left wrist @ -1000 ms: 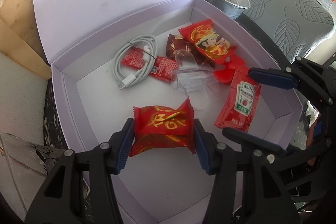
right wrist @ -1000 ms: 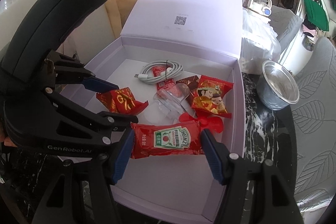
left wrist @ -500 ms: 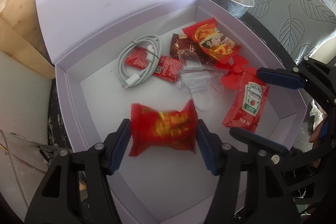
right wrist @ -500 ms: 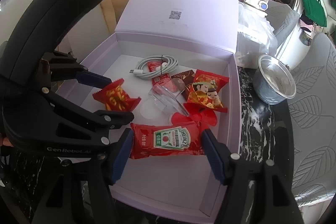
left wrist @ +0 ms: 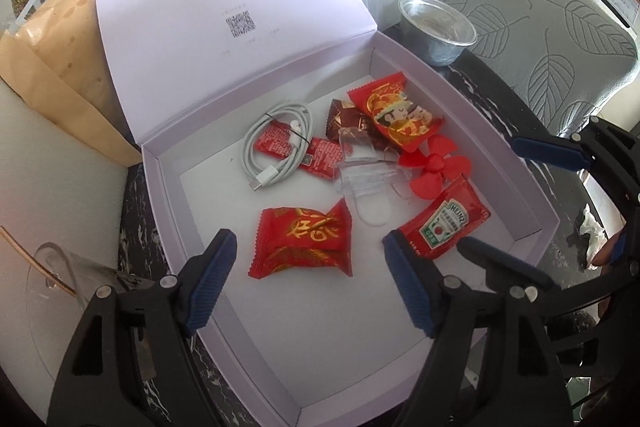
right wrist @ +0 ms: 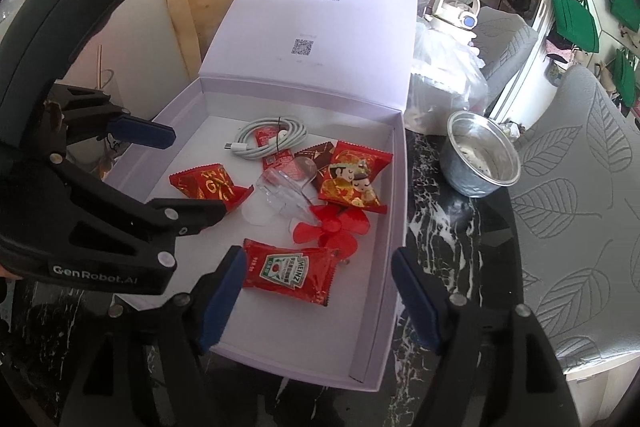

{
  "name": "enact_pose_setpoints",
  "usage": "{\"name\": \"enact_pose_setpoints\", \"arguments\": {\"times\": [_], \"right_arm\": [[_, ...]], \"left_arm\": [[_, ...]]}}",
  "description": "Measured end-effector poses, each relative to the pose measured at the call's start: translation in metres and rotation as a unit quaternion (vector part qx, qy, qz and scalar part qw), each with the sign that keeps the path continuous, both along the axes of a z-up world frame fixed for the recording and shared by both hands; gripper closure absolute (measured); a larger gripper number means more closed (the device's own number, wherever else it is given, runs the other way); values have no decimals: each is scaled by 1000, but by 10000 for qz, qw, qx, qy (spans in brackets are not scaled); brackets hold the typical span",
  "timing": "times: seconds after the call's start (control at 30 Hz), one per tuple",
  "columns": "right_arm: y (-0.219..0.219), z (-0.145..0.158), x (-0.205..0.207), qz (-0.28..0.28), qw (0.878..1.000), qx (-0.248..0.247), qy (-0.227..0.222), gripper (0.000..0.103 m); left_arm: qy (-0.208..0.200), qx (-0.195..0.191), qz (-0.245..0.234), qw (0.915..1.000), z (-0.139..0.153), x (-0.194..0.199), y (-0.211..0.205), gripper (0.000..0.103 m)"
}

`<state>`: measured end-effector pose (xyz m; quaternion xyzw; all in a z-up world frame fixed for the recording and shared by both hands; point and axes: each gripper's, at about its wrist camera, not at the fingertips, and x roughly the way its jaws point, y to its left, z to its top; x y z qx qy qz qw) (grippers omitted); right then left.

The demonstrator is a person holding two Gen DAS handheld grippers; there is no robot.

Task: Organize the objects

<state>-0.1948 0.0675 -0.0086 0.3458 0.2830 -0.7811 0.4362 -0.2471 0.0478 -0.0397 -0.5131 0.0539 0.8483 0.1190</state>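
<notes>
An open lilac box (left wrist: 168, 195) holds the items. A red and gold snack pack (left wrist: 296, 227) lies on its floor between the jaws of my left gripper (left wrist: 308, 241). Those jaws are opening and the pads stand clear of the pack. A Heinz ketchup sachet (right wrist: 290, 269) lies flat near the box's front right corner. My right gripper (right wrist: 318, 259) is above it, its jaws opening, nothing pressed. Further back lie a coiled white cable (left wrist: 280, 147), small red sachets (left wrist: 320, 155), a clear plastic piece (left wrist: 360, 171), a red fan blade (left wrist: 434, 167) and a cartoon snack pack (left wrist: 396, 115).
The box lid (left wrist: 224, 19) stands up at the back. A metal bowl (right wrist: 480, 155) sits on the dark marble table (right wrist: 452, 227) right of the box, with a plastic bag (right wrist: 448, 67) behind it. A brown paper bag (left wrist: 60, 67) and a glass (left wrist: 60, 275) stand to the left.
Both grippers have opened and let go: the snack pack and the ketchup sachet now rest on the box floor. My left gripper has risen a little.
</notes>
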Motion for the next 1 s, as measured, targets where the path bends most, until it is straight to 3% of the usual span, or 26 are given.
{"name": "enact_pose_setpoints", "arguments": {"times": [1.0], "right_arm": [[61,101,75,-514,9910,-771,971,25]], "left_arm": [[1128,239,444,9923,102,98,-32,23]]}}
